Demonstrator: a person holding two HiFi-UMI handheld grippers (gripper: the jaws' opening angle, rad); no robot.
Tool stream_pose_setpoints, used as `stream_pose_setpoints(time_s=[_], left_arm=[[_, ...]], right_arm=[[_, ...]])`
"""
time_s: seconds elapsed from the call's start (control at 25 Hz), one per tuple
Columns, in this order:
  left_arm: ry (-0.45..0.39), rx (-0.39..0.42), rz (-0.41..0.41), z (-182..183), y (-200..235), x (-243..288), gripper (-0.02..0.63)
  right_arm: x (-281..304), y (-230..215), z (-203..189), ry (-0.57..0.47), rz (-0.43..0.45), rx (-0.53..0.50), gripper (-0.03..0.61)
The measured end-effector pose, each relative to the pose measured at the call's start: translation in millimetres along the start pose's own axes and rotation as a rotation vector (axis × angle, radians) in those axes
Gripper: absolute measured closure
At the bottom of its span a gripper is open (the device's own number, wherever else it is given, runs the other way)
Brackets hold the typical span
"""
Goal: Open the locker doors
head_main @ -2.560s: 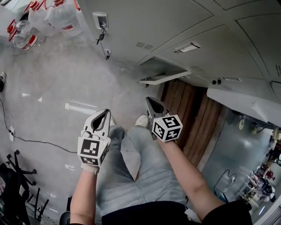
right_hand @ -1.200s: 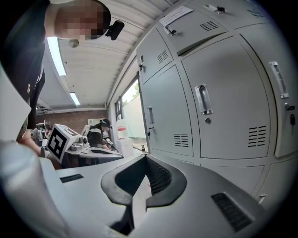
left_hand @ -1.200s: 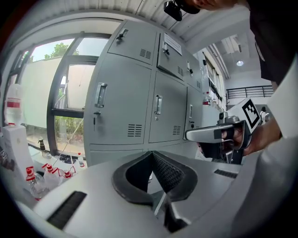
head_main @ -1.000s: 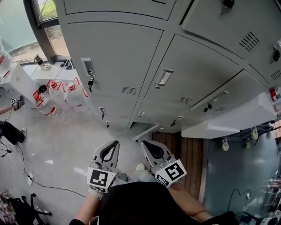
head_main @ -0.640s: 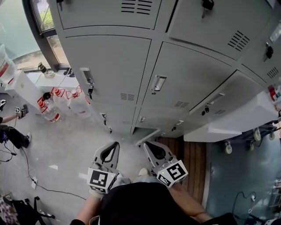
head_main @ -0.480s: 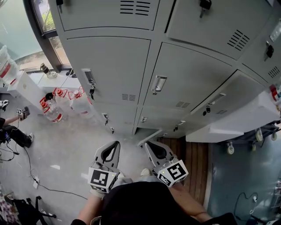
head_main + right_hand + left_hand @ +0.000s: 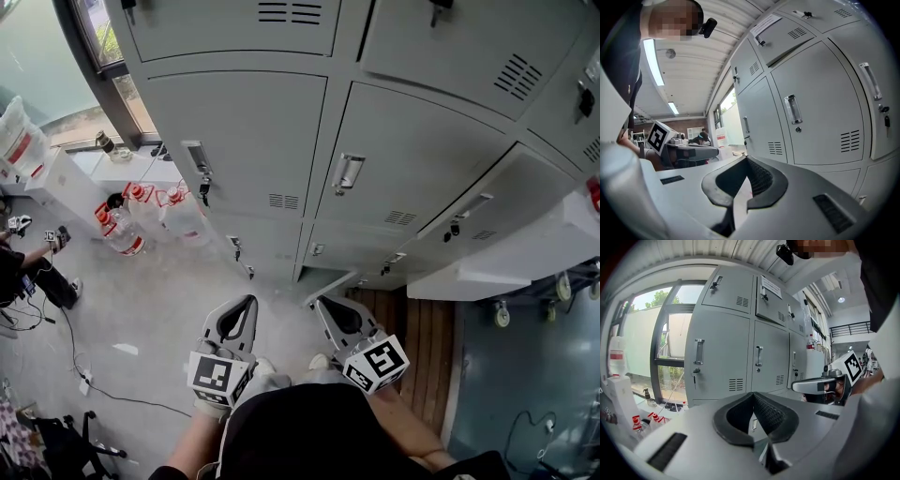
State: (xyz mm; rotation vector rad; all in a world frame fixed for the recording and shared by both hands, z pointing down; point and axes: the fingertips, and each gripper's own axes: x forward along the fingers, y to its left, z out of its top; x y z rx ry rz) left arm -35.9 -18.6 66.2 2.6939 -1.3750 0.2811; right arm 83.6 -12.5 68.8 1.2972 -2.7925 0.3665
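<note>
Both tongs hung low in front of the person, short of the grey lockers [image 7: 309,112] that filled the far side of the scene. The left tongs [image 7: 247,302] were pressed together at the tips with nothing between them, and the right tongs [image 7: 322,302] were likewise shut and empty. The middle door [image 7: 412,159] and the left door [image 7: 244,141] looked closed. A low door [image 7: 328,285] near the floor seemed to stand ajar, as did one at the far right [image 7: 487,272].

The step in hand was probably the approach to the next closed door, with no contact made yet. The next move would call for raising one pair of tongs to the handle [image 7: 349,173], spreading the jaws, closing them on it and pulling outward along the hinge's arc.
</note>
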Motion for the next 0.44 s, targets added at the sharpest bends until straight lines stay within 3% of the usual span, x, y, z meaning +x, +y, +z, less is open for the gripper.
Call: stream_pose_setpoints(time_s=[0.44], left_arm=[[0.002,0.008,0.02,-3.0,7.2,-10.0,0.595]], right_arm=[[3.4,2.3,4.0,0.001,0.007,-0.012,0.552]])
